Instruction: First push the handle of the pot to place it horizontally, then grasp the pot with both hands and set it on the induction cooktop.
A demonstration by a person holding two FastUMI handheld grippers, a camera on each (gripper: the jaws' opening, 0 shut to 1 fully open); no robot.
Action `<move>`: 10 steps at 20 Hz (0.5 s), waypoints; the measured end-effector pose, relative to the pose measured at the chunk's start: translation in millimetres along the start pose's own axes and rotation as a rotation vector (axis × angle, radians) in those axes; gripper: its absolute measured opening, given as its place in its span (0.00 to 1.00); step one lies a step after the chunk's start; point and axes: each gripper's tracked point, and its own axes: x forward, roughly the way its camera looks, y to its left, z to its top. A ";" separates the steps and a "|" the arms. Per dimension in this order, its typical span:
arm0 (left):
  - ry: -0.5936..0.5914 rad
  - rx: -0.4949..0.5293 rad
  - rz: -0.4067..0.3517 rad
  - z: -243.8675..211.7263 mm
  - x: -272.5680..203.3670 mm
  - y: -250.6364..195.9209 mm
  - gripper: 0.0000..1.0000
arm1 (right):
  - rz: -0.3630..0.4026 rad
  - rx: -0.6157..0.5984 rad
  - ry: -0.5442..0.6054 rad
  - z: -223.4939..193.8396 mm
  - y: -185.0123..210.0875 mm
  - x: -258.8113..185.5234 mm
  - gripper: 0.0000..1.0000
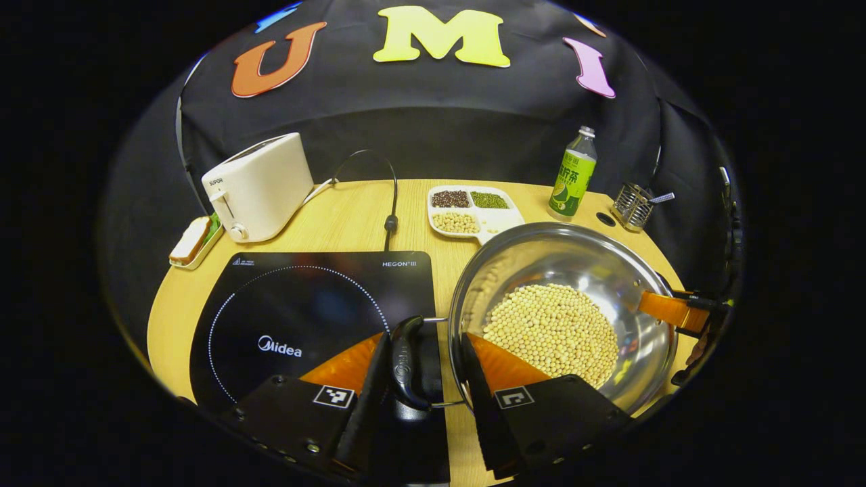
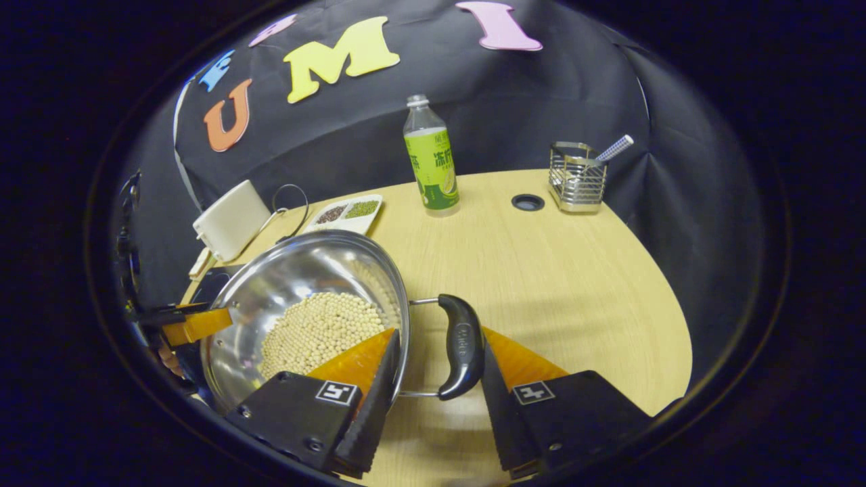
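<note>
A steel pot [image 1: 541, 257] holding soybeans [image 1: 551, 331] sits on the wooden table just right of the black induction cooktop [image 1: 304, 304]. Its two black handles lie to the left and right. My left gripper [image 1: 426, 338] straddles the near handle [image 1: 409, 365], one finger outside it and the other inside the pot wall, pressing on both. In the right gripper view, my right gripper [image 2: 440, 331] holds the opposite handle [image 2: 461, 355] the same way, with the pot [image 2: 304, 264] to its left. Each view shows a finger of the other gripper at the pot's far rim.
A white toaster [image 1: 260, 186] and a small dish with bread [image 1: 193, 240] stand behind the cooktop. A divided dish of grains [image 1: 473, 210], a green bottle [image 1: 572, 176] and a metal caddy [image 1: 632, 206] line the back. Bare table [image 2: 555, 284] spreads to the right of the pot.
</note>
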 end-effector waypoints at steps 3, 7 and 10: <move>0.015 0.019 -0.006 0.4 2.1 0.6 0.60 | -0.037 0.001 0.067 -6.1 -0.6 -4.0 0.66; 0.092 0.045 -0.009 0.0 1.9 1.0 0.57 | -0.075 -0.003 0.149 -9.5 -0.9 -6.2 0.63; 0.136 0.082 0.001 -2.4 -0.8 1.9 0.57 | -0.091 0.019 0.191 -10.5 2.0 -9.7 0.60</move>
